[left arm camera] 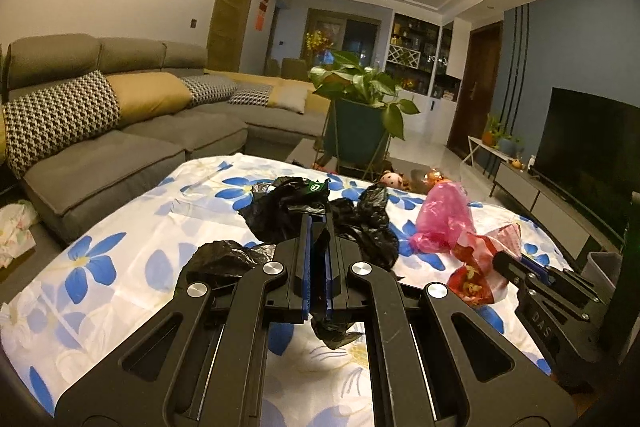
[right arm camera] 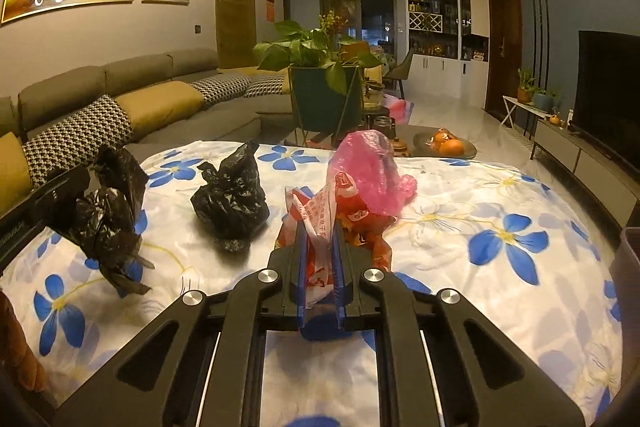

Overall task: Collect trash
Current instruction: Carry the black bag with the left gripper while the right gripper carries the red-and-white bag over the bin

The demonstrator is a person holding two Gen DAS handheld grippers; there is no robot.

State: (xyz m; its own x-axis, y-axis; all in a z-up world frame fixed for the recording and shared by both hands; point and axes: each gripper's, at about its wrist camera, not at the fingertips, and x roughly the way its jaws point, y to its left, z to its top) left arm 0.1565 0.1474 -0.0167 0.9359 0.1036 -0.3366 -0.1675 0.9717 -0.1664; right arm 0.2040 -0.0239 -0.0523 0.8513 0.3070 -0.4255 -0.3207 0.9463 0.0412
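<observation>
Red printed bag (right arm camera: 320,247) sits pinched between right tongs (right arm camera: 320,227).

A: We see a white cloth (right arm camera: 460,203) printed with blue flowers with yellow centres. On it we have a black bag (right arm camera: 230,193), and right of that bag a translucent pink bag (right arm camera: 370,167).

B: Just in front of the pink bag we see a red and white printed bag (right arm camera: 320,223); its lettering is too blurred for us to read. Far beyond the pink bag, we see yellow and black-and-white houndstooth cushions on a grey sofa (right arm camera: 132,75).
</observation>
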